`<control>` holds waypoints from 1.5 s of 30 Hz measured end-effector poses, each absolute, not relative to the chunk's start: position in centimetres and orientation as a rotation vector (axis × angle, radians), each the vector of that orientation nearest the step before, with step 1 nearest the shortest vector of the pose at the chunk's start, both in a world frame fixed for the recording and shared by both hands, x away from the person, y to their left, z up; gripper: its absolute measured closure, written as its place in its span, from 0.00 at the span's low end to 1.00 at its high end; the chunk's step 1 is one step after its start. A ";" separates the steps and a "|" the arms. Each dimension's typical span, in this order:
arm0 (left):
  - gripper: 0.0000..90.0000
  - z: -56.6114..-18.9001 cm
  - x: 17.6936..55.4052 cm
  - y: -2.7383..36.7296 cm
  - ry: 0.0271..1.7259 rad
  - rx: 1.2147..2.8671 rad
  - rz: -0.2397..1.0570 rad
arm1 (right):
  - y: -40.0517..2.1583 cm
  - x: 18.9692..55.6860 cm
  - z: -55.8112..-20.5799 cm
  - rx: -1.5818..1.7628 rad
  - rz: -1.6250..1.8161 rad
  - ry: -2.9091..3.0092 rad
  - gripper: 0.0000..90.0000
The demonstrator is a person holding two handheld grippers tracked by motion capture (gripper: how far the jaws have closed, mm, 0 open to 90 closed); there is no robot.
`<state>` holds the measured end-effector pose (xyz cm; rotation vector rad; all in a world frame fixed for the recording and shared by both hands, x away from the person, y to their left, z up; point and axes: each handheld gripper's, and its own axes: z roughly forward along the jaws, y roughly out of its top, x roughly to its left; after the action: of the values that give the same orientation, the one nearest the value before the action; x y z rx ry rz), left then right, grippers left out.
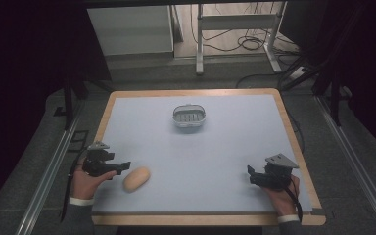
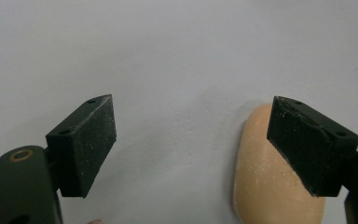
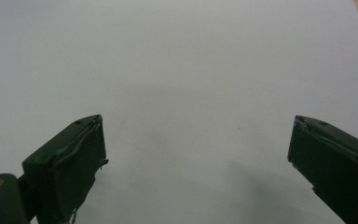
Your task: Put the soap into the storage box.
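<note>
On pale table, tan potato.

We find no writing to read anywhere here: no label, brand, number or sign is legible on anything we see.
</note>
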<state>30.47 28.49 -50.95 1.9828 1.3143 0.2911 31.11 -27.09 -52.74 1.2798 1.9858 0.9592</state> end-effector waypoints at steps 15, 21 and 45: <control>0.17 -50.9 30.2 28.2 1.292 1.991 0.290 | -27.2 30.9 -52.7 1.262 0.984 1.982 0.08; 0.18 -50.8 30.4 28.3 1.295 1.991 0.303 | -27.3 30.9 -52.7 1.263 0.999 1.978 0.08; 0.22 -48.0 30.7 25.9 1.180 2.164 0.255 | -27.6 30.6 -52.7 1.279 1.029 1.945 0.09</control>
<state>30.70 25.86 -48.00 2.1637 1.1797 0.2551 30.65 -27.61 -52.65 1.2788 1.9451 1.0290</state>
